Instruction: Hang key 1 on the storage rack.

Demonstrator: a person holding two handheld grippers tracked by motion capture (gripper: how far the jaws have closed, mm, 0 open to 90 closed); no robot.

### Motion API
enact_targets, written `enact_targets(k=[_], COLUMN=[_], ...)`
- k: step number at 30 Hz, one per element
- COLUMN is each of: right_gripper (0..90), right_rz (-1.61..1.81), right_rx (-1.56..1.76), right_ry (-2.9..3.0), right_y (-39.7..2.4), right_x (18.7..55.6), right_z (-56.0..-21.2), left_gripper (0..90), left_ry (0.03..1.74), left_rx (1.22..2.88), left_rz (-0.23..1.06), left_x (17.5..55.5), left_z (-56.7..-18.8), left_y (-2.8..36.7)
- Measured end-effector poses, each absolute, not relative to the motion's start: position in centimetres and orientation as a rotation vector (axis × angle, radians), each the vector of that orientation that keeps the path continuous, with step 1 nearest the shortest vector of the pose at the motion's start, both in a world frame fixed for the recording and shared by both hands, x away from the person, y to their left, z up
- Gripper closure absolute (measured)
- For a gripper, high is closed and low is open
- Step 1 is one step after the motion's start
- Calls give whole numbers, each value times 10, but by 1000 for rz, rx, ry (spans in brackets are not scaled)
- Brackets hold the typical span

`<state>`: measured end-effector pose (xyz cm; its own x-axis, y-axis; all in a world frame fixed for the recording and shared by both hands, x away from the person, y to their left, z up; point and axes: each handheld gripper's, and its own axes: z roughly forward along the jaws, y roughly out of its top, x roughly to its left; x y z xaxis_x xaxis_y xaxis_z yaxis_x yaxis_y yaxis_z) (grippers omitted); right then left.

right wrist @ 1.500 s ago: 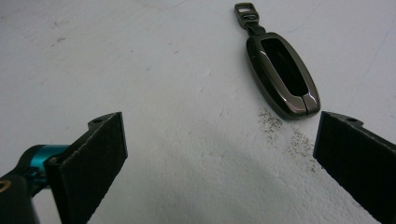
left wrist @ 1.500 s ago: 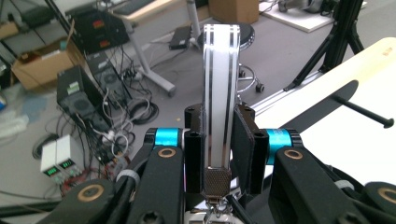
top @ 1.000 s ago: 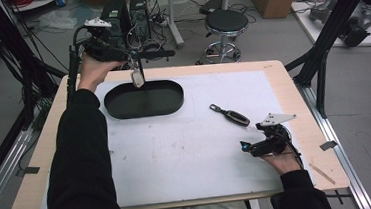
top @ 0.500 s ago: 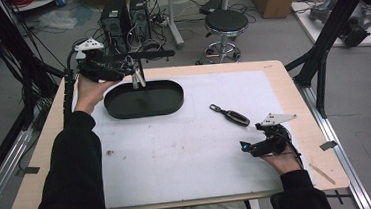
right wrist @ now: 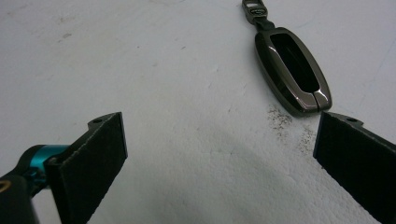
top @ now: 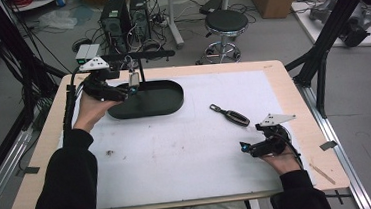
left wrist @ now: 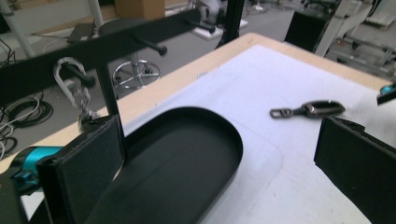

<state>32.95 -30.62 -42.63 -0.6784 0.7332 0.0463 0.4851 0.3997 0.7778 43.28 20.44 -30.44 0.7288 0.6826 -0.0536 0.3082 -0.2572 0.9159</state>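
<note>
Hanging from a peg of the black rack (top: 137, 55) at the far left of the surface (top: 177, 150), a small keychain with a silver carabiner (left wrist: 70, 86) is the thing nearest to the left hand-held gripper (top: 125, 91). In the left gripper view the carabiner loops over the peg, and its short chain drops down just beside the left jaw; whether it touches the pad I cannot tell. The jaws of this hand-held gripper stand wide apart and hold nothing. The rack post rises from the black oval tray (top: 148, 105), which lies under and to the right of the left hand-held gripper. Further right, about the middle of the white mat, a dark car key fob (top: 230, 115) lies flat, with a small metal clip at its far-left end. The right hand-held gripper (top: 249, 148) rests low at the near right of the surface, near the fob but apart from it. In the right gripper view its jaws are also wide apart and empty, and the key fob (right wrist: 292, 70) lies just ahead of the right jaw.
</note>
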Motion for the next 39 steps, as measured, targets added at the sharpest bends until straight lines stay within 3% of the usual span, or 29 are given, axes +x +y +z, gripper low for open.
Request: enact_targets(k=[39], right_gripper=[20], right_rz=[1135], right_rx=[1071], right_ry=[2367], right_y=[-305], right_x=[329], right_z=[-427], left_gripper=[18], left_ry=[921], left_rx=[1905], left_rz=[508], left_x=[356], left_z=[-372], left_y=[243])
